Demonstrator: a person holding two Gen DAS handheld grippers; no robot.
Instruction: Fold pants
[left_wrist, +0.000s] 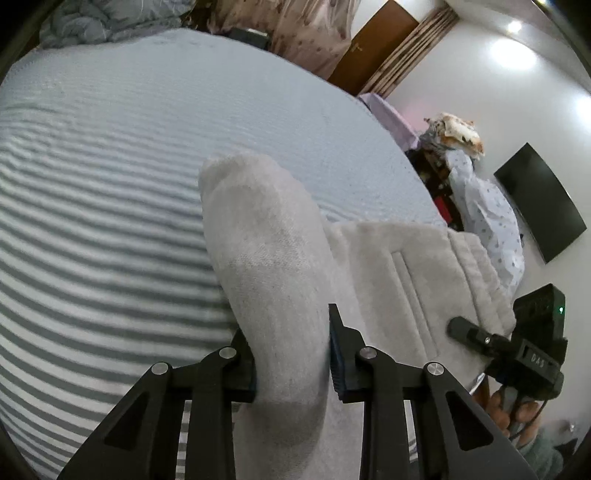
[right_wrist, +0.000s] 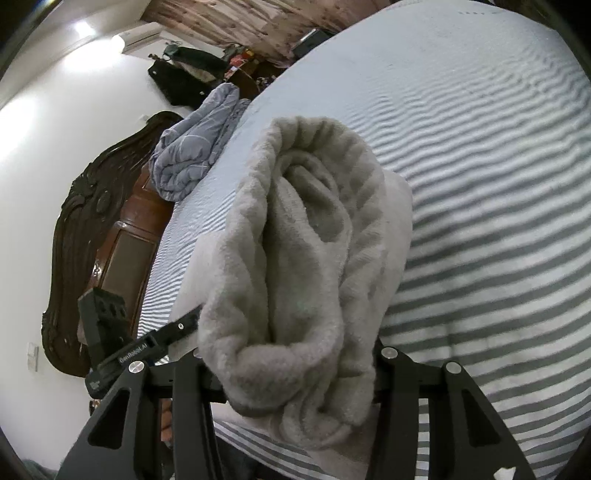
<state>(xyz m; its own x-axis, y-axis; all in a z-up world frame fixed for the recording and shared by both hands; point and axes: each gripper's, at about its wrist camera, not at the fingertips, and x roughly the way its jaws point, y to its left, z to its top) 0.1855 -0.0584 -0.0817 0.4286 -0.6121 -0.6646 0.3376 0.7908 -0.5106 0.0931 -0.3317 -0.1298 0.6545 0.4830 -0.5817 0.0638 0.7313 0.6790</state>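
Observation:
The pants (left_wrist: 399, 280) are pale grey fleece and lie on a grey-and-white striped bed sheet (left_wrist: 96, 206). My left gripper (left_wrist: 291, 354) is shut on a raised fold of the pants (left_wrist: 266, 258) that stands up between its fingers. My right gripper (right_wrist: 299, 373) is shut on a bunched, ribbed end of the pants (right_wrist: 310, 258), lifted above the sheet (right_wrist: 480, 221). The right gripper also shows in the left wrist view (left_wrist: 517, 347), at the far edge of the pants. The left gripper shows in the right wrist view (right_wrist: 122, 350).
A rumpled blue-grey duvet (right_wrist: 192, 147) lies at the head of the bed by a dark carved wooden headboard (right_wrist: 92, 236). A black TV (left_wrist: 539, 203) hangs on the white wall. Clothes (left_wrist: 487, 214) and clutter stand beside the bed.

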